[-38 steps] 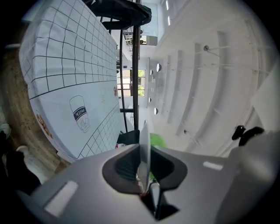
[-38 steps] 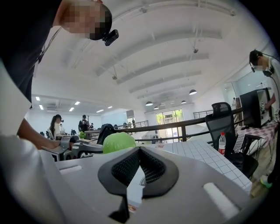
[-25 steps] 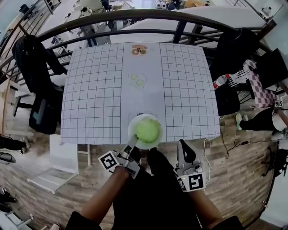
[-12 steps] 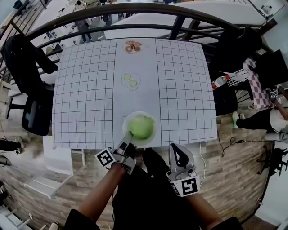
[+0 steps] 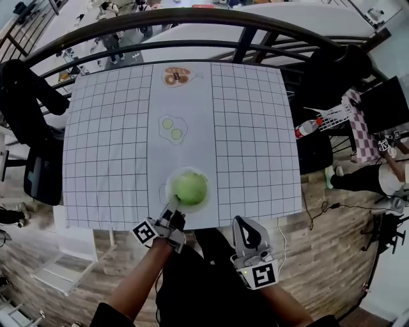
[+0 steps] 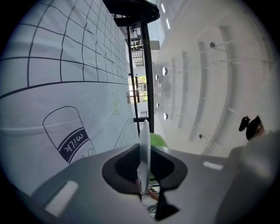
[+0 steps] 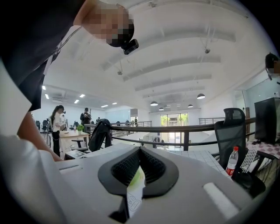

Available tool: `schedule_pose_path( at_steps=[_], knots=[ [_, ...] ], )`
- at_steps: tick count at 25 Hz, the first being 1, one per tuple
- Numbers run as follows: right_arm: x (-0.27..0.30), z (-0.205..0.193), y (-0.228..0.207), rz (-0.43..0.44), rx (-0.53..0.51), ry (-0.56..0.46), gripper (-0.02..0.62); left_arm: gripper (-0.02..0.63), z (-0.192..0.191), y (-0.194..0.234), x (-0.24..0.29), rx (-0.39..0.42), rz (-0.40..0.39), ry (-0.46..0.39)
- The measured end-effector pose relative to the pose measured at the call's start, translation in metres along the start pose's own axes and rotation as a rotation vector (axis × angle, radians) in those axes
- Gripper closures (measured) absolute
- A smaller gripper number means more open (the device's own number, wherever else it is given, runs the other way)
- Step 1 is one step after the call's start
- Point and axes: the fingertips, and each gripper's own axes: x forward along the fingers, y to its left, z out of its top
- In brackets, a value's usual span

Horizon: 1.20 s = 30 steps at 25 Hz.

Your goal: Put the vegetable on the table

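Observation:
A round green vegetable (image 5: 190,188) lies on a white plate (image 5: 171,197) above the near middle of the gridded tablecloth (image 5: 108,159). My left gripper (image 5: 173,215) is shut on the plate's near rim. In the left gripper view the plate's rim (image 6: 144,144) stands edge-on between the pads of the left gripper (image 6: 144,168), with the vegetable (image 6: 158,141) beyond it. Whether the plate rests on the cloth I cannot tell. My right gripper (image 5: 243,225) hangs off the table's near edge, shut on a thin white and green slip (image 7: 134,188) in the right gripper view.
The cloth carries printed pictures: cucumber slices (image 5: 172,129), a dish at the far end (image 5: 174,76), a milk carton (image 6: 68,135). A black railing (image 5: 192,19) runs behind the table. A black chair (image 5: 35,172) stands left, a bottle (image 5: 305,128) and chair right.
The plate with the vegetable has moved forward from the table's near edge to further over the cloth, carried by my left gripper. My right gripper has stayed near the body.

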Motion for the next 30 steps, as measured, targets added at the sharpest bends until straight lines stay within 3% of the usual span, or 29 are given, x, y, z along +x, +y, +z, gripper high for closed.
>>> schedule_pose_path(
  at_steps=[7,15,30],
  knots=[
    [0.002,-0.009,-0.019,-0.011,0.03,0.011,0.6,0.561,0.005,0.021,0.012,0.019,-0.009,-0.061],
    [0.038,-0.016,-0.043,-0.031,0.035,0.029,0.6,0.561,0.022,0.049,0.053,0.008,0.044,-0.038],
    [0.048,-0.025,-0.059,-0.028,0.043,0.032,0.6,0.56,0.023,0.077,0.075,-0.024,0.104,-0.041]
  ],
)
